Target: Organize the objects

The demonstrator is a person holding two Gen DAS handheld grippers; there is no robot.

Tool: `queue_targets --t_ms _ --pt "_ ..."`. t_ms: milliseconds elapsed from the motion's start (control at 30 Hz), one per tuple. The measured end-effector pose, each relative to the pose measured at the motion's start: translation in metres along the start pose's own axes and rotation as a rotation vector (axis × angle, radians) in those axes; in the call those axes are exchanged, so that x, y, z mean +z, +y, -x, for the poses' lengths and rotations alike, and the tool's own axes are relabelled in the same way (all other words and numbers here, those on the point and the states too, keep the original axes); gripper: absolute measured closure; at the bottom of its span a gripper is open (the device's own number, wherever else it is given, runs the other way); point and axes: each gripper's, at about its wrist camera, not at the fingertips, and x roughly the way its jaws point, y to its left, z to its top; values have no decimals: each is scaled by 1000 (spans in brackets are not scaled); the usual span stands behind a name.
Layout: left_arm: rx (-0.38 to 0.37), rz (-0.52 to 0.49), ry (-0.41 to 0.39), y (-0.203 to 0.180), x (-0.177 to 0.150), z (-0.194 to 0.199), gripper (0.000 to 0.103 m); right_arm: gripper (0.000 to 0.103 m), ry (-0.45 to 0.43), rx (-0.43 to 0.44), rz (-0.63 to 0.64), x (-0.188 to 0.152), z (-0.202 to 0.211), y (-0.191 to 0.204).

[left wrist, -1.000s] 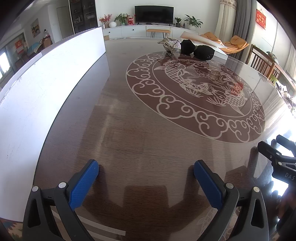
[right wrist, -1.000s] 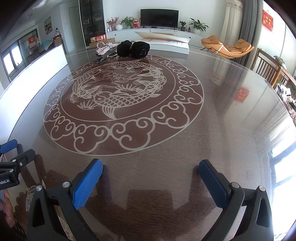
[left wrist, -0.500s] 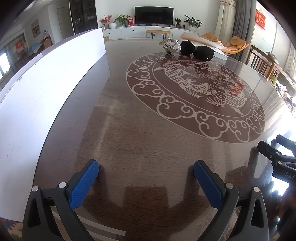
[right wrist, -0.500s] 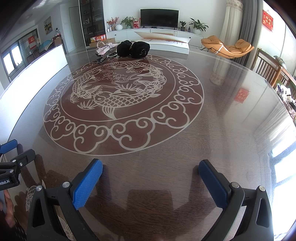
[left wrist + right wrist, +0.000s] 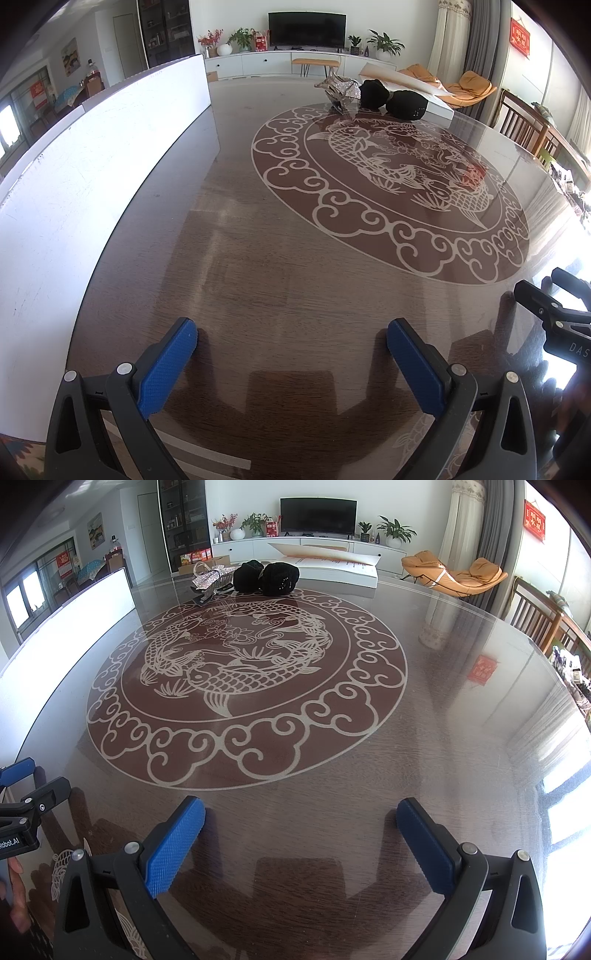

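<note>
Far across the round glass-topped table (image 5: 280,280) lie two black bundles (image 5: 402,101) (image 5: 267,576) and a crumpled silver item (image 5: 340,90) (image 5: 210,579), close together at the rim. My left gripper (image 5: 291,334) stands open low over the near edge with nothing between its blue pads. My right gripper (image 5: 301,810) is open too, also empty. Each gripper shows at the side of the other's view: the right one (image 5: 554,306) and the left one (image 5: 29,794).
A long white board (image 5: 92,177) stands upright along the table's left side. A second white board (image 5: 332,566) lies behind the bundles. Wooden chairs (image 5: 535,616) stand at the right. The table (image 5: 443,701) bears a fish medallion in its middle.
</note>
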Motion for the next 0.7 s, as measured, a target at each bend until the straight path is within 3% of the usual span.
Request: queue_targets --t_ms 700 --pt "13 18 -11 12 -9 4 0 0 2 0 3 0 0 0"
